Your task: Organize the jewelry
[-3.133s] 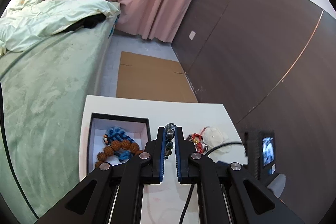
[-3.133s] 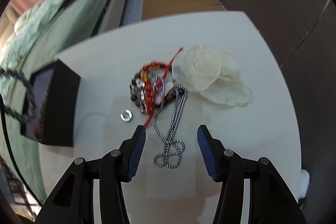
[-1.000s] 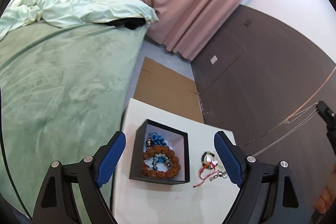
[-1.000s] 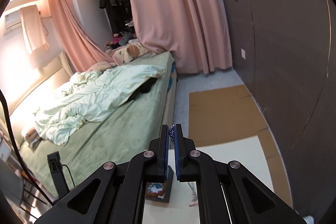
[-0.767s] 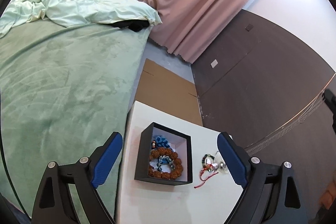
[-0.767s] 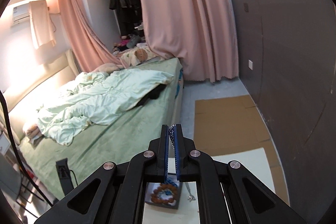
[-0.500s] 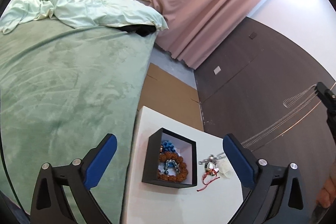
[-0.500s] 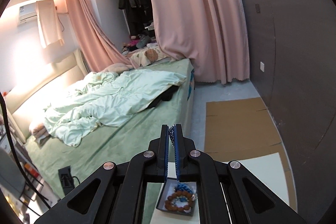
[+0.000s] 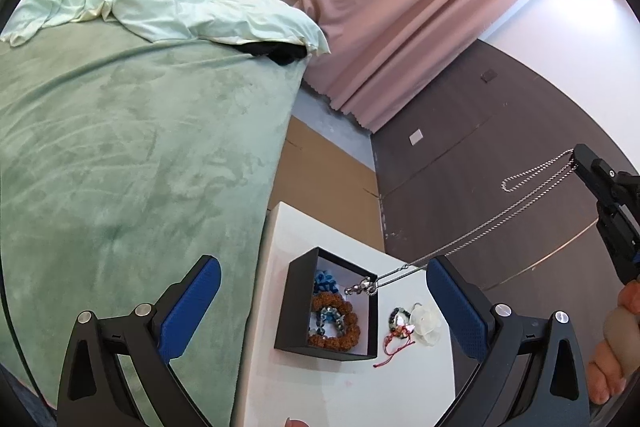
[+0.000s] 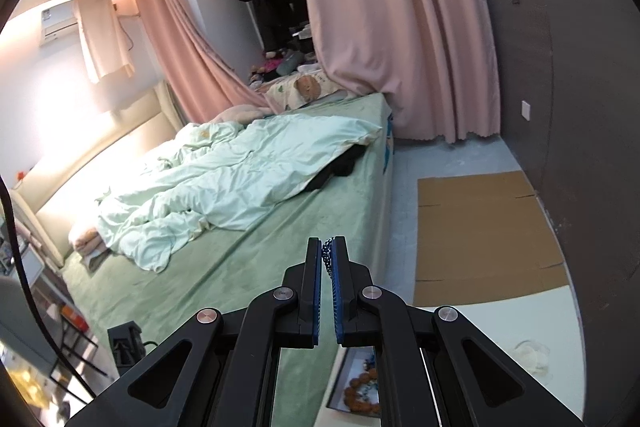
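Left wrist view: right gripper [image 10: 329, 259] pinches silver chain [image 9: 480, 231], clasp dangling over black box [image 9: 294, 301]. Left gripper [image 9: 320, 291] spread, empty. Chain likely light, limp, swings; hold near top.

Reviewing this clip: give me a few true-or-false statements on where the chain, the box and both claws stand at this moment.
1. The right claw is shut on the silver chain. True.
2. The left claw is shut. False: it is wide open and holds nothing.
3. The chain's clasp end hangs over the black box. True.
4. The black box is empty. False: a brown bead bracelet and blue jewelry lie inside.
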Tool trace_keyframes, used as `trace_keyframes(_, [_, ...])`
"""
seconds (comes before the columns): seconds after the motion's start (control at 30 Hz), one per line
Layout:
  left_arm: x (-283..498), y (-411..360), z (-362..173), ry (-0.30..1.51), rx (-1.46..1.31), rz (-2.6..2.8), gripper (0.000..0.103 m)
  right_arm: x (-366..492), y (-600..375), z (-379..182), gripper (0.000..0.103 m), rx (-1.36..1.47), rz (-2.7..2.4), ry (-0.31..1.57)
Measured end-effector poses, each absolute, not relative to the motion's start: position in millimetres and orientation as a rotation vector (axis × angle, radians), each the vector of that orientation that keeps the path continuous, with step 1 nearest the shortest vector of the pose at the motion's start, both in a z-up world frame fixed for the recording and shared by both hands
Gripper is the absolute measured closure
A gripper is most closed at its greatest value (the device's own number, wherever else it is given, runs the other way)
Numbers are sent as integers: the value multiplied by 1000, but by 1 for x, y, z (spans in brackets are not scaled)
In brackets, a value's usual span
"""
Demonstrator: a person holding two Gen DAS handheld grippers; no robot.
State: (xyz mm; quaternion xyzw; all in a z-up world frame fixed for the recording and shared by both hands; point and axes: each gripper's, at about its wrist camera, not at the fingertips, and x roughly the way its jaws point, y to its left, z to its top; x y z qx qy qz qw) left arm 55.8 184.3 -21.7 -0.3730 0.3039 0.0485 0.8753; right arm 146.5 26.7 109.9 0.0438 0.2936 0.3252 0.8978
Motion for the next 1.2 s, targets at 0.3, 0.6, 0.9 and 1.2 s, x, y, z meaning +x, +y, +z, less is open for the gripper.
trace_keyframes(0.3, [59,198,-29,646,-822,127,1,150,44,98,97,99,717,628])
trace_keyframes(0.6, [59,196,-28,658,-814,130,1,164,25,52,54,133,695,784])
trace_keyframes(0.9, [60,174,-26,664,-747,134,1,155,-46,38,54,192,634,775])
trace_keyframes(1.2, [77,122,-26,698,-636,65,1,160,-130,7,32,296,505,791])
